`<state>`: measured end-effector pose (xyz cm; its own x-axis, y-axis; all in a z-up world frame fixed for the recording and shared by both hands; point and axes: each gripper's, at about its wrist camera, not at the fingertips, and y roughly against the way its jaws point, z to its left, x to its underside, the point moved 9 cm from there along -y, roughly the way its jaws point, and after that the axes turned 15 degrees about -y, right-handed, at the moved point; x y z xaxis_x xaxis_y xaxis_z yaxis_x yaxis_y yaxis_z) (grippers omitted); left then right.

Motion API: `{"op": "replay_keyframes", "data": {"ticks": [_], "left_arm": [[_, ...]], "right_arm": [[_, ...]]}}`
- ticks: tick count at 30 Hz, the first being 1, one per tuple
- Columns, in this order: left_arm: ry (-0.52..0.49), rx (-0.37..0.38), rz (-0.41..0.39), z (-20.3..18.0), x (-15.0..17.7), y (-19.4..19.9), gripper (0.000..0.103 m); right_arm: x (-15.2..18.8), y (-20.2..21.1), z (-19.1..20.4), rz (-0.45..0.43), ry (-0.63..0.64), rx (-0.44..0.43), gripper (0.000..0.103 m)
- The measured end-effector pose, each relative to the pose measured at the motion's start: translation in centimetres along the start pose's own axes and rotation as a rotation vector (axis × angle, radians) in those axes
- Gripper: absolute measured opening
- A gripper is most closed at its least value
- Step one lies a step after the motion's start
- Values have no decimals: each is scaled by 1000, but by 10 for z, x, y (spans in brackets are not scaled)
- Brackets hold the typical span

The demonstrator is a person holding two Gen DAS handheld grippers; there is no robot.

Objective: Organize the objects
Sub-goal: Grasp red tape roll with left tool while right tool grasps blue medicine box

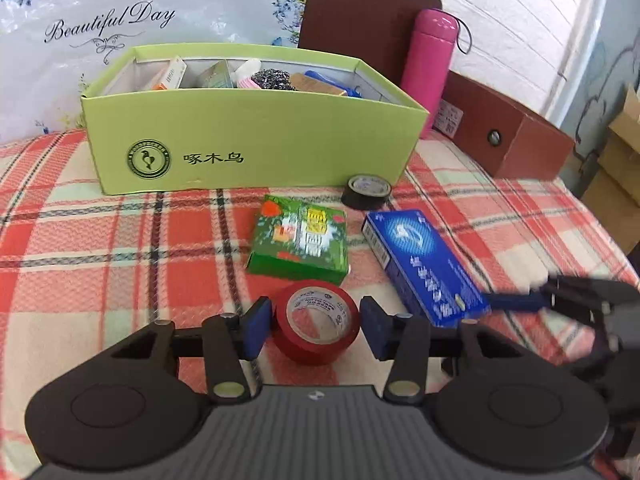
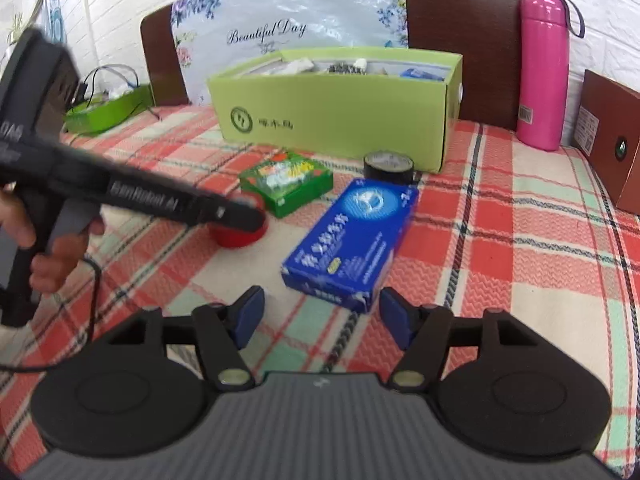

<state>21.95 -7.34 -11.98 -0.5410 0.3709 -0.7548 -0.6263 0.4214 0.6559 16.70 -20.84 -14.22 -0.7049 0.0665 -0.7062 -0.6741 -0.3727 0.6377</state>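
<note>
Red tape roll [image 1: 316,322] lies flat on the plaid surface [image 1: 100,240], between the left claw [image 1: 316,326] pads, a sliver of gap each side; jaws apart. Green packet [image 1: 298,240] just behind it, blue box [image 1: 424,264] beside. Right claw [image 2: 322,316] apart, empty, at the blue box's near end. Green storage box [image 1: 256,136] toward the far edge.

In front of the open carton [image 1: 256,148] lie a small box [image 1: 298,240] and, right of it, a tape roll [image 1: 366,192]; nearer me, another roll [image 1: 316,322] sits between my left claw [image 1: 316,328] fingers.
</note>
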Motion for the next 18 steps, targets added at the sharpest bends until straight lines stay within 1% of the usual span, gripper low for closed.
{"op": "replay_keyframes", "data": {"ticks": [2,4,5,6,7,9,11,13,14,15,17,18], "left_arm": [[5,-19,6,4,6,8,51],[26,-38,-1,9,11,15,52],[38,-46,-3,11,13,16,55],[46,-59,-2,12,13,17,62],[51,-74,-2,13,12,15,65],[49,-90,-1,12,11,13,67],[39,-76,4,8,10,9,67],[16,-87,5,6,11,6,67],[5,-93,6,5,11,5,66],[-3,-99,8,5,12,4,62],[-17,-112,11,6,13,5,49],[-10,-106,11,7,14,6,49]], "right_arm": [[-8,-4,0,-20,-32,24,82],[-15,-12,0,-28,-71,65,83],[-18,-17,0,-30,-86,80,83],[-19,-22,0,-30,-100,95,83],[-21,-28,-3,-24,-119,113,83],[-22,-37,-4,-22,-149,140,83],[-24,-41,-6,-41,-164,162,82],[-23,-41,-8,-57,-149,189,65],[-22,-41,-8,-59,-129,202,60],[-20,-39,-8,-59,-123,197,59],[-16,-34,-6,-42,-105,190,58],[-14,-32,-4,-30,-97,187,58]]}}
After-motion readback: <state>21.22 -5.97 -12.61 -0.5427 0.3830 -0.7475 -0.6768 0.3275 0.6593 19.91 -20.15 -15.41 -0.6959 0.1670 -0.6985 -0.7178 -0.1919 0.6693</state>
